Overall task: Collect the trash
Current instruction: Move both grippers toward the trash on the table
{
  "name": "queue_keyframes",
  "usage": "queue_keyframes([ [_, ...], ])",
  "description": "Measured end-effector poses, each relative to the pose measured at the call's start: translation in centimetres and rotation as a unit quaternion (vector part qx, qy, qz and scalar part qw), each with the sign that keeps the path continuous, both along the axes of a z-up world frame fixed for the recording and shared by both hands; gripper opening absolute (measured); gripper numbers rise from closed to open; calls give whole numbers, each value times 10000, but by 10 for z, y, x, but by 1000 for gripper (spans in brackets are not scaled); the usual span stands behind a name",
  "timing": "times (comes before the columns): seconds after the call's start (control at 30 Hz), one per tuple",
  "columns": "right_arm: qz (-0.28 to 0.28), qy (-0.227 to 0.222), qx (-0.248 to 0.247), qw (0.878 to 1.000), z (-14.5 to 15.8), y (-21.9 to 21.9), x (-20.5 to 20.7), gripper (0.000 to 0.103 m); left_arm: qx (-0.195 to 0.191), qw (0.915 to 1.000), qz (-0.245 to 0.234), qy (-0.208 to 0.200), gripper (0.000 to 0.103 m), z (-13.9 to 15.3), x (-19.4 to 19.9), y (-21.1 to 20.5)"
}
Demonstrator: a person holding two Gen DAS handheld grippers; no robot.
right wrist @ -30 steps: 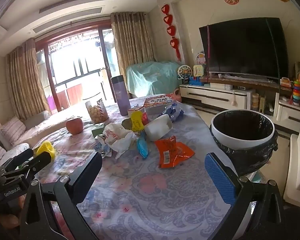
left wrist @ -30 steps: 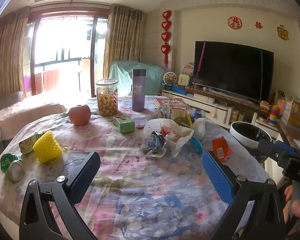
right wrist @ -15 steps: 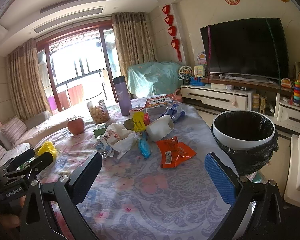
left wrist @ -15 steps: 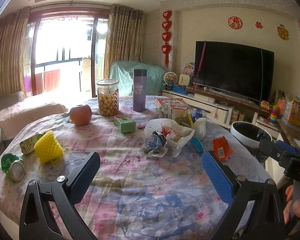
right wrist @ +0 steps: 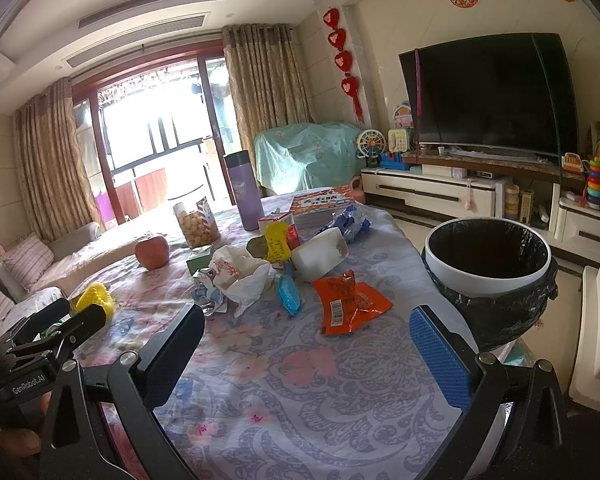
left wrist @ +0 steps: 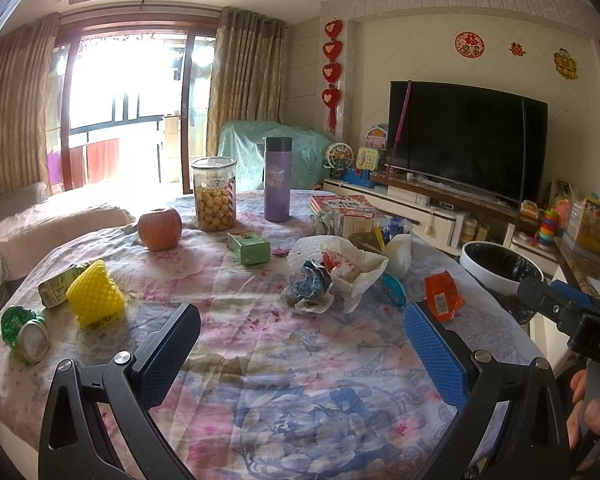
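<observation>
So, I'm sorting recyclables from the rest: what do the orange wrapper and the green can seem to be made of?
The orange wrapper looks like thin glossy plastic film, possibly foil-lined: it is crinkled, shiny, and printed with a barcode. The green can, lying on its side, looks like metal, probably aluminium: its round end is bare silver and its crumpled body is glossy green.

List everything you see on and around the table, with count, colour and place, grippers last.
apple: 1, red, far left of table
snack jar: 1, clear, beside apple
flask: 1, purple, far middle
green box: 1, mid table
yellow foam net: 1, left side
crushed can: 1, green, left edge
white plastic bag: 1, centre pile
orange wrapper: 1, near bin
trash bin: 1, white, black liner, right of table
left gripper: open, empty
right gripper: open, empty
</observation>
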State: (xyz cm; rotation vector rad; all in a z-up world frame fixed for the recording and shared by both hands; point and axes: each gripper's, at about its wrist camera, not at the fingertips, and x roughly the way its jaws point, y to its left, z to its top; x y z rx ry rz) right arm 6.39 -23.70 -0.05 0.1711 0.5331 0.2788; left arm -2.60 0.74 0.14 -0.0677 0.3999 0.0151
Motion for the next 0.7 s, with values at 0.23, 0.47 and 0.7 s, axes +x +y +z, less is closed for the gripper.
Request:
queue_keyframes([
  [0.23,-15,24,-21,10000,1,3,-2,103,-38,10000,-17,86,102,-3,5,2],
  [0.47,-48,175,-18,9998,-10,-3,10,103,-79,9996,-29,277,102,-11,19,4],
  [0.7,16,371,-6,9993,-16,-5,23,103,-180,9985,-64,521,102,-19,41,9],
])
